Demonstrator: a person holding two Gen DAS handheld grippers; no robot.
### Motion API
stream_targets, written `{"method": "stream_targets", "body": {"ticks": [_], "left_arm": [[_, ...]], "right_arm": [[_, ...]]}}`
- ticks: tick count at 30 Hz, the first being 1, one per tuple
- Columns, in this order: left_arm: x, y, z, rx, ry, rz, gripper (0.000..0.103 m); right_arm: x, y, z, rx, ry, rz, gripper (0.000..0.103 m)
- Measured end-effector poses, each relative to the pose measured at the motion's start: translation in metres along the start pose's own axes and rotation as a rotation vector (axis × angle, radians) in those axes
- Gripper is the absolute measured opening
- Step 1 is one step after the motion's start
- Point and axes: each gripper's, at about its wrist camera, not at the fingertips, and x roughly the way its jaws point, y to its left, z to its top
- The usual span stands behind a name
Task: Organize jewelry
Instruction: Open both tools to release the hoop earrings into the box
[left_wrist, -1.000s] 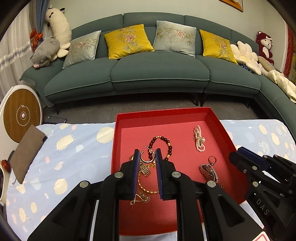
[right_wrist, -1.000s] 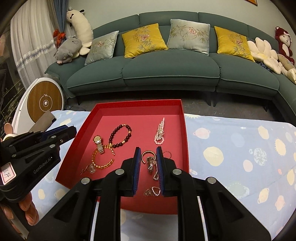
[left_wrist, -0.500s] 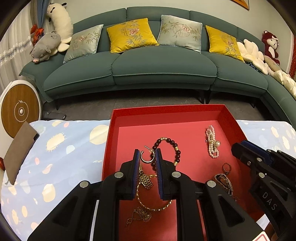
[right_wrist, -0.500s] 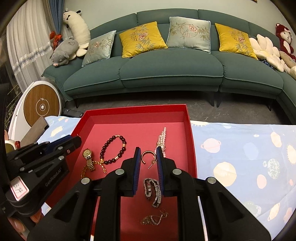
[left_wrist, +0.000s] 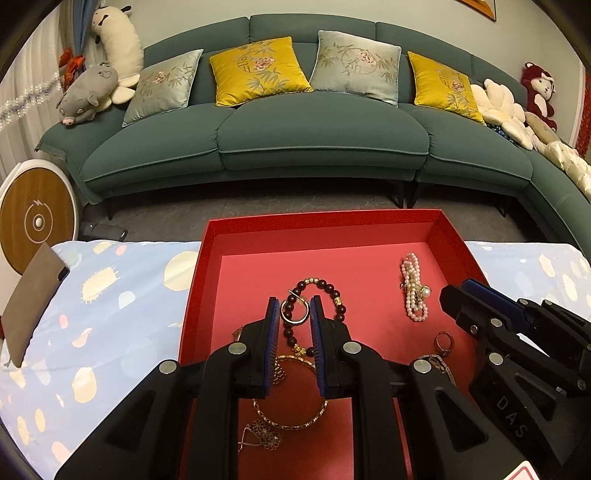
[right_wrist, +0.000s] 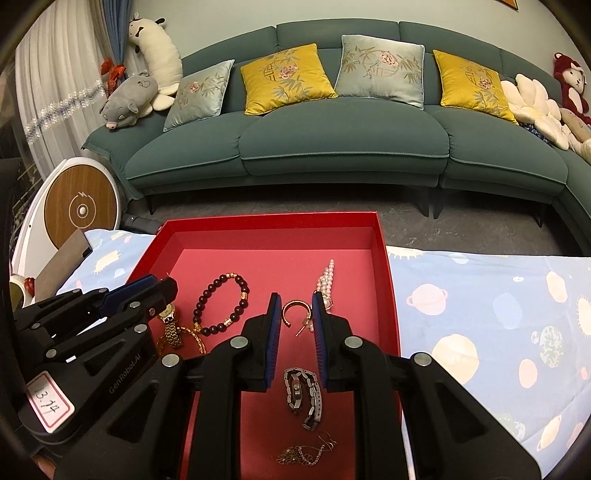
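Observation:
A red tray (left_wrist: 207, 266) (right_wrist: 388, 273) on the table holds jewelry. My left gripper (left_wrist: 294, 308) is shut on a gold hoop earring (left_wrist: 294, 314) and holds it above a dark bead bracelet (left_wrist: 332, 291). A gold chain (left_wrist: 291, 417) and a pendant (left_wrist: 260, 435) lie under it. My right gripper (right_wrist: 294, 306) is shut on a second gold hoop earring (right_wrist: 295, 312), above a silver link bracelet (right_wrist: 304, 395). A pearl bracelet (left_wrist: 413, 291) (right_wrist: 325, 280), a gold watch (right_wrist: 170, 325) and a ring (left_wrist: 443, 341) lie in the tray.
The table has a light blue patterned cloth (right_wrist: 498, 314). A brown pad (left_wrist: 31, 306) lies at its left edge. A green sofa (left_wrist: 314, 129) with cushions stands behind, and a round wooden-faced device (left_wrist: 35, 221) at the left. A fine chain (right_wrist: 306, 456) lies near the tray's front.
Both grippers have lifted and pulled back, each carrying its hoop earring. The tray items now sit lower and nearer in both views.

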Motion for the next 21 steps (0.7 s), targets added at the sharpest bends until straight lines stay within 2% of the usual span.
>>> {"method": "stream_targets", "body": {"ticks": [3, 9, 14, 17, 21], "left_arm": [[0.001, 0.000, 0.000, -0.006, 0.003, -0.001, 0.014], [-0.001, 0.001, 0.000, -0.014, -0.015, 0.014, 0.027], [-0.002, 0.000, -0.001, -0.008, -0.017, 0.019, 0.028], [-0.003, -0.001, -0.002, -0.003, -0.017, 0.021, 0.028], [-0.010, -0.003, -0.001, 0.005, -0.023, 0.025, 0.028]], "right_arm": [[0.001, 0.000, 0.000, 0.000, 0.000, 0.002, 0.016], [0.001, 0.000, 0.000, -0.009, -0.008, -0.006, 0.018], [0.003, 0.001, 0.001, -0.012, -0.007, -0.010, 0.019], [0.002, 0.003, 0.001, -0.018, -0.012, -0.016, 0.028], [-0.001, 0.004, 0.000, -0.027, -0.013, -0.020, 0.028]]}}
